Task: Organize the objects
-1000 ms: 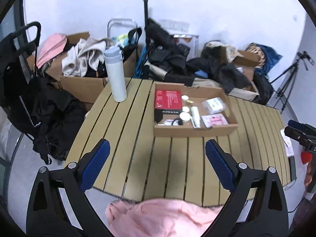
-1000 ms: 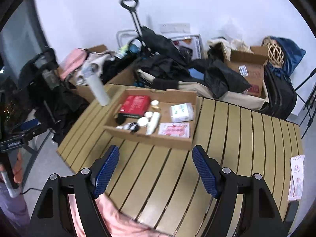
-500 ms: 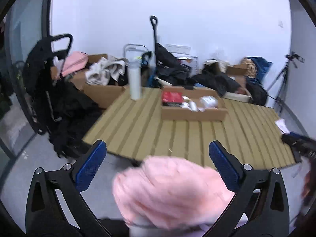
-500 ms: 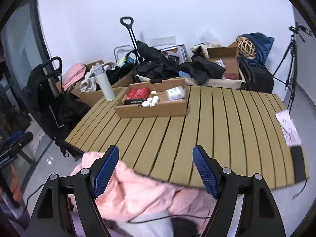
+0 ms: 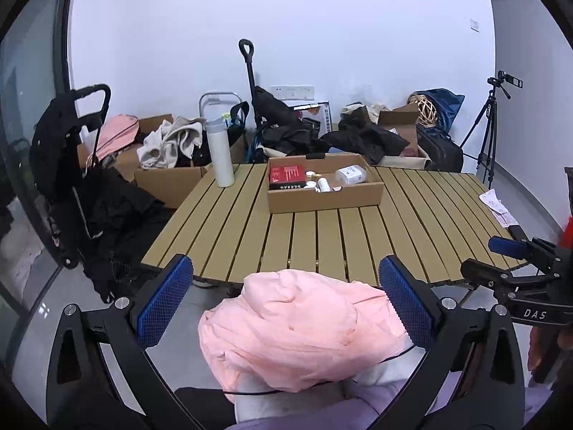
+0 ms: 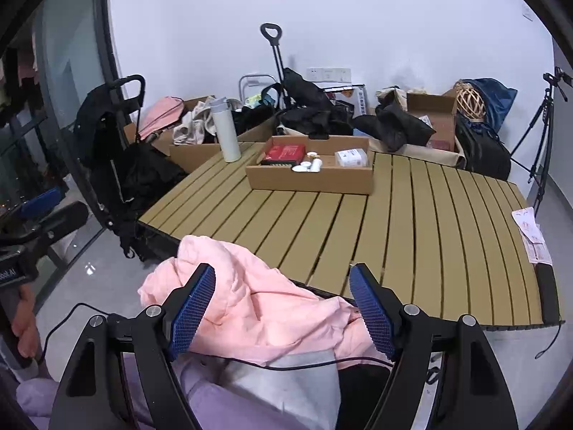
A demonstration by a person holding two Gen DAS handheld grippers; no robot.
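Note:
A shallow cardboard box (image 5: 324, 197) (image 6: 309, 181) sits at the far side of the slatted wooden table (image 5: 322, 236) (image 6: 412, 222). It holds a red box (image 5: 287, 175) (image 6: 284, 153), a white packet (image 5: 351, 175) (image 6: 351, 157) and small white jars and tubes (image 5: 318, 183) (image 6: 308, 165). A white bottle (image 5: 221, 153) (image 6: 225, 129) stands upright left of the box. My left gripper (image 5: 286, 301) and right gripper (image 6: 283, 308) are both open and empty, held back from the table's near edge above a pink garment (image 5: 301, 329) (image 6: 250, 308).
Papers (image 5: 496, 206) (image 6: 531, 233) lie at the table's right edge. Behind the table are cardboard boxes of clothes (image 5: 164, 165), black bags (image 5: 358, 139), a trolley handle (image 5: 247, 71) and a tripod (image 5: 490, 125). A black stroller (image 5: 71, 165) stands left. The right gripper (image 5: 519, 261) shows in the left wrist view.
Both grippers have pulled back and away from the table; the box and bottle now look farther off. The pink garment fills more of the foreground. Jaws stay open.

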